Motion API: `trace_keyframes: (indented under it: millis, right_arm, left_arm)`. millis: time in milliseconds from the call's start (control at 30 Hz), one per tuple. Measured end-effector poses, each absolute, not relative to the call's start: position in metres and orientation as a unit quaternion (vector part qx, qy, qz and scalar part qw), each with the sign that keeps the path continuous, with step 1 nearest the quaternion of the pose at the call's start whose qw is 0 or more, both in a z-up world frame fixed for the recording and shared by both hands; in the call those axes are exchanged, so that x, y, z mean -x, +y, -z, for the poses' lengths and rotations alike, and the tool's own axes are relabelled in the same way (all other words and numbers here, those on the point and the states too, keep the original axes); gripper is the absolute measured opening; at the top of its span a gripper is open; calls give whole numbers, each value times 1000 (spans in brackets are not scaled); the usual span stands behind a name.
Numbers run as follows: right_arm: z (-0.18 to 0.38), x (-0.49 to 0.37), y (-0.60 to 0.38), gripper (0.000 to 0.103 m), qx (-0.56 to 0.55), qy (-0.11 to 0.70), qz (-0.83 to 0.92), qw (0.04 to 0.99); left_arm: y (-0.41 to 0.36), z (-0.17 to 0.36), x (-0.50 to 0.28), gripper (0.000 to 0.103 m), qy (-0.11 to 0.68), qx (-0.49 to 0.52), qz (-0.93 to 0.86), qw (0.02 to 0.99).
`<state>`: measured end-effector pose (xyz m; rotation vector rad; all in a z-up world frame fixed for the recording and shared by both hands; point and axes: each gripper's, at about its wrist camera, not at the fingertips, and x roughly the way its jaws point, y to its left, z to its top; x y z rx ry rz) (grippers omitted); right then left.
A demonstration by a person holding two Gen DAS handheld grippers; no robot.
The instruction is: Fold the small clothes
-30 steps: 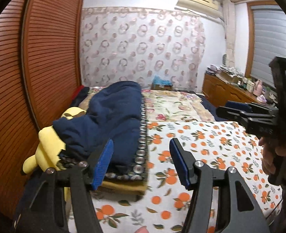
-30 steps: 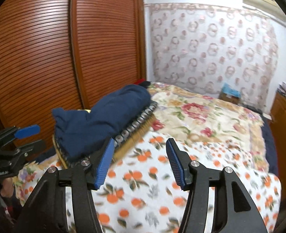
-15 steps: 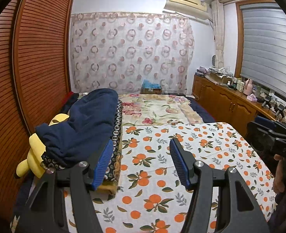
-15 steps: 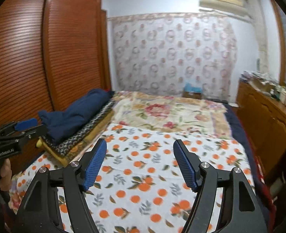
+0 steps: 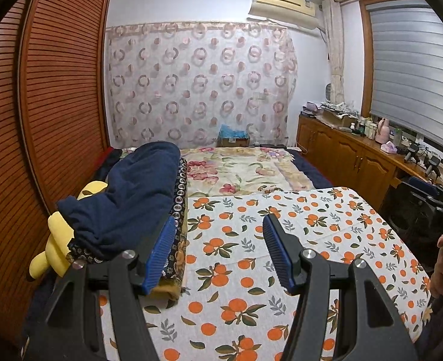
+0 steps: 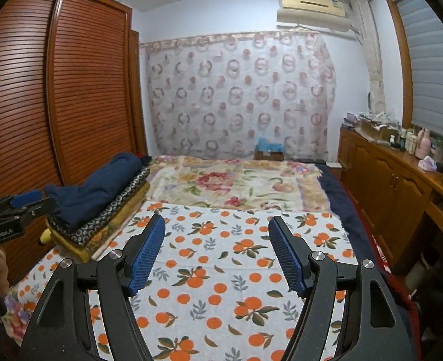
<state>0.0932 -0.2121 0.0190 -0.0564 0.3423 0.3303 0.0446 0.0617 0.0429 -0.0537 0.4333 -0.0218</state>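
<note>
A dark blue garment (image 5: 131,198) lies bunched on a stack of folded patterned cloths (image 5: 178,210) at the bed's left side; it also shows in the right wrist view (image 6: 101,185). My left gripper (image 5: 218,249) is open and empty above the orange-print sheet (image 5: 311,240), just right of the stack. My right gripper (image 6: 217,255) is open and empty above the same sheet (image 6: 221,270), right of the garment. Each gripper shows at the edge of the other's view: the right one (image 5: 432,207), the left one (image 6: 14,210).
A yellow plush toy (image 5: 56,240) lies under the stack by the slatted wooden wardrobe (image 5: 41,120). A floral blanket (image 5: 245,171) covers the far bed. A wooden cabinet (image 5: 356,156) with bottles runs along the right wall. A curtain (image 5: 197,84) hangs behind.
Both grippers have drawn back and up from the blue garment and swung right toward the middle of the bed. Both stay open and empty.
</note>
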Motion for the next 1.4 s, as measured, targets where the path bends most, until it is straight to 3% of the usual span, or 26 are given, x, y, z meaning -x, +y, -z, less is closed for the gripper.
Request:
trace_keyframes:
  millis: [1400]
  right_arm:
    - [-19,-91,-217,73,31,166,-158,973]
  left_arm:
    - [63,-51,-37,60,209,21,12,978]
